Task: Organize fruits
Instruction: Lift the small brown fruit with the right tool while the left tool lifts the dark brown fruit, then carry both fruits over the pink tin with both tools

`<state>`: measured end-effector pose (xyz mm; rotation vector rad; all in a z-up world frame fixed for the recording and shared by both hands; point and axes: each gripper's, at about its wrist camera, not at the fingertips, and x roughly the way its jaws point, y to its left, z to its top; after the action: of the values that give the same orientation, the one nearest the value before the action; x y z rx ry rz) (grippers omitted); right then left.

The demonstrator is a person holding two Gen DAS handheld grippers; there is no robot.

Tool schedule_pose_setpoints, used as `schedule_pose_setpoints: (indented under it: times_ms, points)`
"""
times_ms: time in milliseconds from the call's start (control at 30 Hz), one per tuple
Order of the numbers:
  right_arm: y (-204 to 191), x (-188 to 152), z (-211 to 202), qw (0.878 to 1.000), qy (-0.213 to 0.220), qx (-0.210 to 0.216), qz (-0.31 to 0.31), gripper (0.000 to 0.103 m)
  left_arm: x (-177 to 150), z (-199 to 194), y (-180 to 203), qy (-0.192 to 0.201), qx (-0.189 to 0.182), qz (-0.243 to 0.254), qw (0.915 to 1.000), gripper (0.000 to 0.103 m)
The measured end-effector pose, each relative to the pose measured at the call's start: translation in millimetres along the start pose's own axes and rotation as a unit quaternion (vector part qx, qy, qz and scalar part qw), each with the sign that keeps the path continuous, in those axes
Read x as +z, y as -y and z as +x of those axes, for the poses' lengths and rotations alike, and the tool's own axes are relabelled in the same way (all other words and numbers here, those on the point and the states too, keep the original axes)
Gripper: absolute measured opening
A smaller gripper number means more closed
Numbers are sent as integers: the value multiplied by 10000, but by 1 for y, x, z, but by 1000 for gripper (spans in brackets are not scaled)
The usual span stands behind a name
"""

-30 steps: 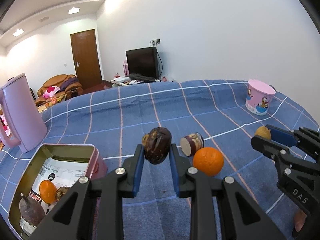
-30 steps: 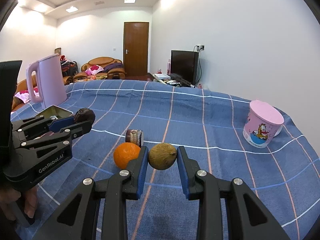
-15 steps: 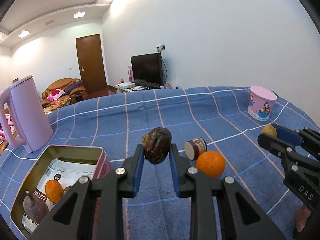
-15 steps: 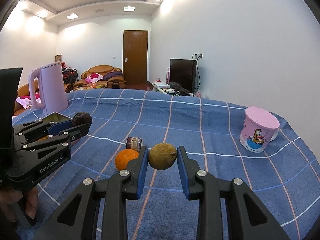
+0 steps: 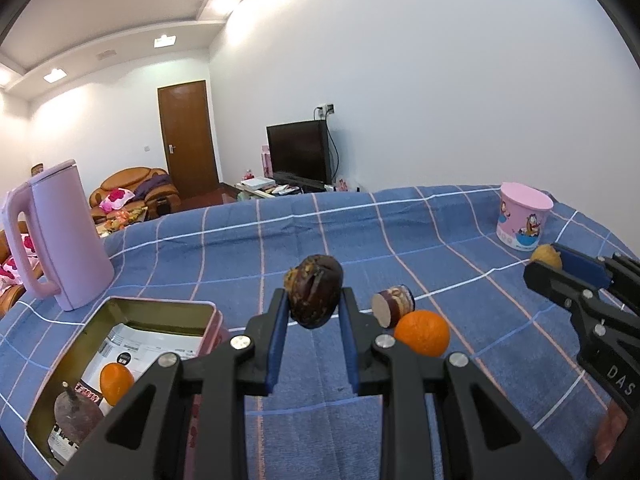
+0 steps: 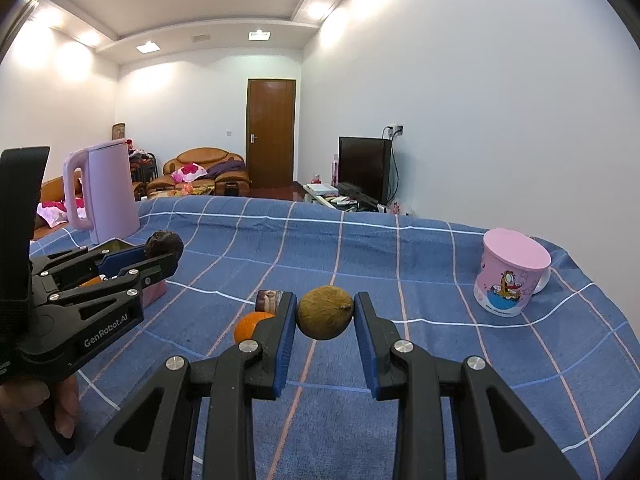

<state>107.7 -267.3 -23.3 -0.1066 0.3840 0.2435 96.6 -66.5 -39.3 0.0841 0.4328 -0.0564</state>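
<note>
pink kettle [image 5: 60,236], cartoon cup [image 6: 512,276], TV [image 5: 300,156]

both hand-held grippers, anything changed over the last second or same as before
Little changed. The left hand-held gripper stays shut on the dark wrinkled fruit, the right hand-held gripper on the round brown-green fruit; both views tilted up slightly. The loose orange and open metal tin have not moved.
</note>
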Motion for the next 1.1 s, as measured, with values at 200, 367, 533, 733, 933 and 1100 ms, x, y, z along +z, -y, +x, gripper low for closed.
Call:
schedule_pose_setpoints:
  times_ms: [200,367,533,733,933,1100]
  points:
    - [-1,0,-1,10000,36,9,-19,31,-1,-6,2,71,88,90,9999,27]
    - [-2,1,1,10000,-9,14,-57,31,-4,-10,1,33,145,117,9998,27]
    - [-11,1,3,9998,-72,24,-176,31,-7,-14,-3,-33,236,158,9996,27]
    - [-25,3,12,9994,-191,241,-185,31,-10,-20,-12,-52,292,143,9995,27]
    - [-46,5,21,9981,-274,483,-272,31,-12,-25,-29,-91,402,4,9992,27]
    - [-64,10,26,9965,-332,712,-303,31,-10,-31,-47,-67,476,-101,9988,27]
